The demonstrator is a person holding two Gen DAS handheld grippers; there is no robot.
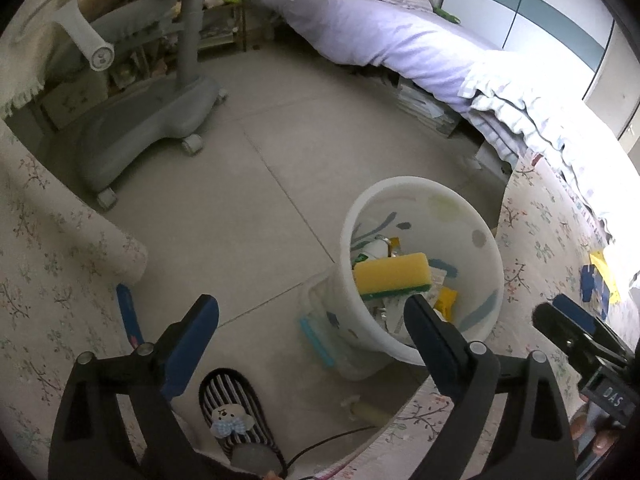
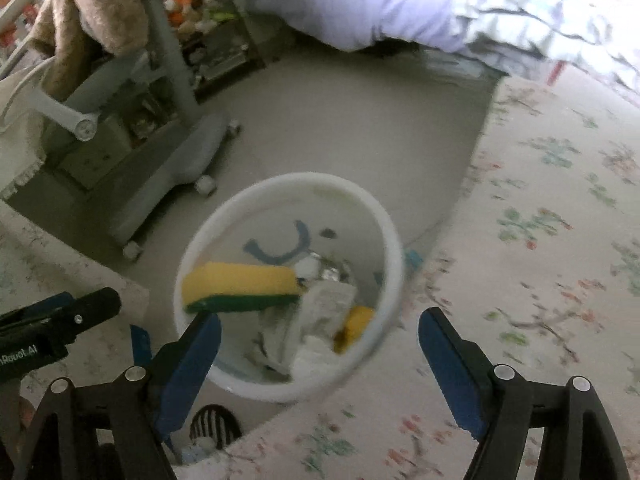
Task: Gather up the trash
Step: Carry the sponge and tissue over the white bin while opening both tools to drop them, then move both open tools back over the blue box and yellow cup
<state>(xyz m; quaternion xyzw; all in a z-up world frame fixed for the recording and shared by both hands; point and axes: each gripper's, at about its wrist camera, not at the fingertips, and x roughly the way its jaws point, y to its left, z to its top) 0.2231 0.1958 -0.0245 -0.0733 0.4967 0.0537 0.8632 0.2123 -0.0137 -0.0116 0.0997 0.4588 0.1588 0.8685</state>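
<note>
My left gripper is spread wide, nothing btwn the blue pads, and it hangs over the floor just beside the white bin. My right gripper is spread wide too, empty, w/ its left pad in front of the bin's near rim and its right pad over the floral cloth. The right wrist view is blurred, so fine detail there is hard to read.

The bin stands upright on the grey tiled floor, tucked against the edge of the floral cloth on its right. Inside it: a yellow sponge w/ green scrub side lying on top, tilted, plus crumpled white wrappers, a small yellow piece low at the near side, and something silvery further back I can't make out. The sponge sits toward the left of the bin in the right wrist view.

On the cloth at far right of the left wrist view lie some yellow and blue scraps. The tip of my right gripper shows there at the right edge.

Near my feet, a striped slipper w/ a little bear face. Further off, a grey wheeled chair base, and a bed w/ lilac cover w/ soft toys at its head.
</note>
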